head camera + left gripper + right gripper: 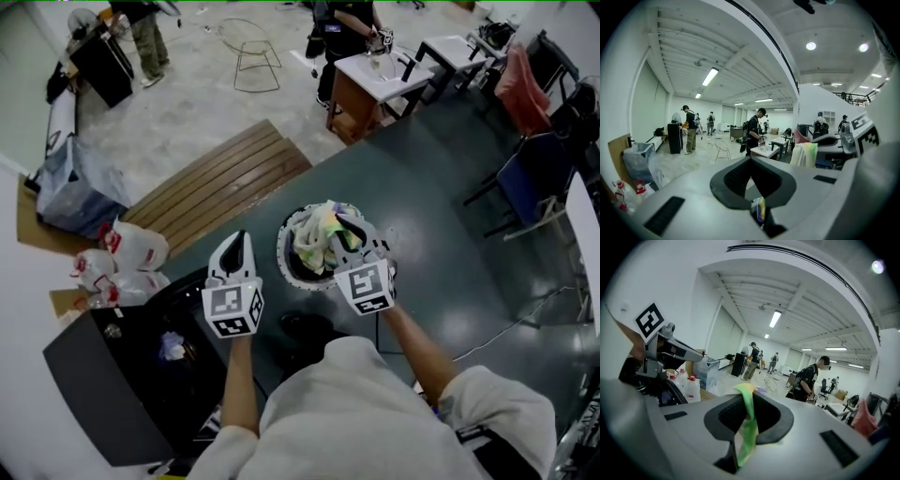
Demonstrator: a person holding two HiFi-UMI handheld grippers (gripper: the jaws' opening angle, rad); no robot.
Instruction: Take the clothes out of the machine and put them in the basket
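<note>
**Clothes nearly in the basket, here's how I'd finish the drop**

Clothes (pixel 319 236) are bunched in a multicoloured heap right at the round basket (pixel 284 267), which sits on the dark floor just ahead of the person. The right gripper (pixel 345 234) is up against that heap. Its fingers are clamped on a yellow-green strip of fabric (pixel 749 427) that runs up between them. The left gripper (pixel 239 246) is off to the side, clear of the basket. Its fingers are closed too, with a small colourful scrap (pixel 761 209) nipped at the tips.

My take on doing this bit well:
- Get the right one low over the middle of the basket before letting go, so the weight lands inside the rim.
- Watch for trailing ends draping over the edge.
- Bring the left across and release its scrap inside as well, rather than on the floor.

The count:
- Two grippers.
- One basket.
- One dark machine (pixel 103 394) at lower left.
- One heap of clothes (can't tell how many garments are in it).
- At least three white jugs (pixel 131 248) by the wall.
</note>
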